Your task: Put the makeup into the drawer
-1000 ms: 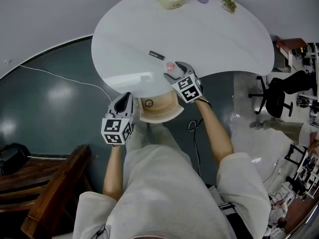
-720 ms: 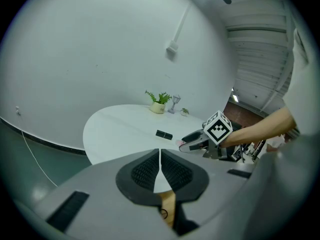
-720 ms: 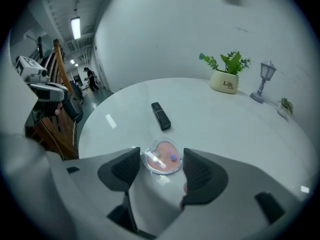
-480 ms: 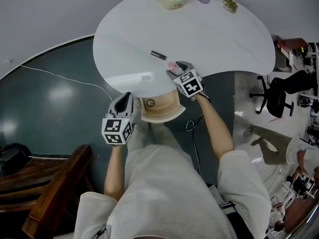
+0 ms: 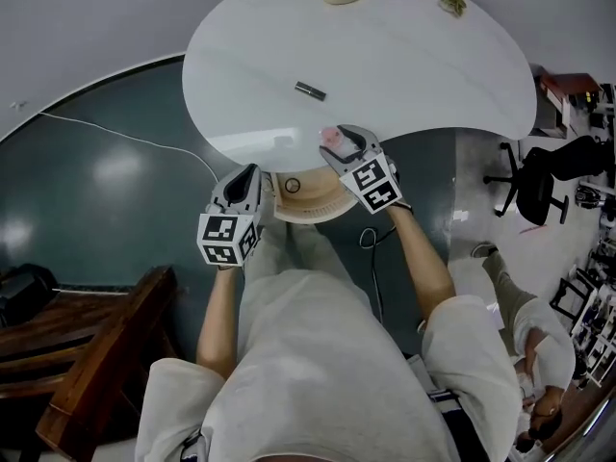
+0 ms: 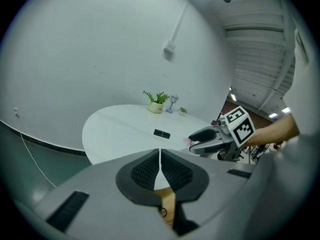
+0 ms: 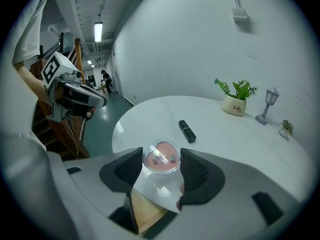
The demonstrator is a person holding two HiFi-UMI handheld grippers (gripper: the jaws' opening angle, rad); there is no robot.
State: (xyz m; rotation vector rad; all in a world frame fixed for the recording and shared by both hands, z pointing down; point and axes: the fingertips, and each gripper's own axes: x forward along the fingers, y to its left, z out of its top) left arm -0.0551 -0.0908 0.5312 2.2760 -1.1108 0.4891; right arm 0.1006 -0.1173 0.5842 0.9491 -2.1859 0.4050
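Since a second ago the right claw (image 5: 343, 147) has drawn back toward the six o'clock rim of the bench and seemingly a little upward. Its jaws have just been closing on the makeup between them.

The round white bench (image 5: 404, 56) carries a pale wooden drawer (image 5: 318, 215) pulled out at its six o'clock edge, open to receive the makeup. The left claw (image 6: 160, 166) hovers at the drawer's nine o'clock corner with its jaws pressed together and nothing visible between them. It is probably parked there to keep the drawer steady and out of the other arm's way.

The right claw's jaws stand fairly wide and pinch the round clear-lidded pink compact (image 7: 161, 157) by its sides. It is held flat, lid up, likely so it can go down level. The compact hangs over the bench rim at the drawer's twelve o'clock and is not yet inside. A slim black lipstick tube (image 5: 309, 90) lies on the bench at eleven o'clock from it, untouched.
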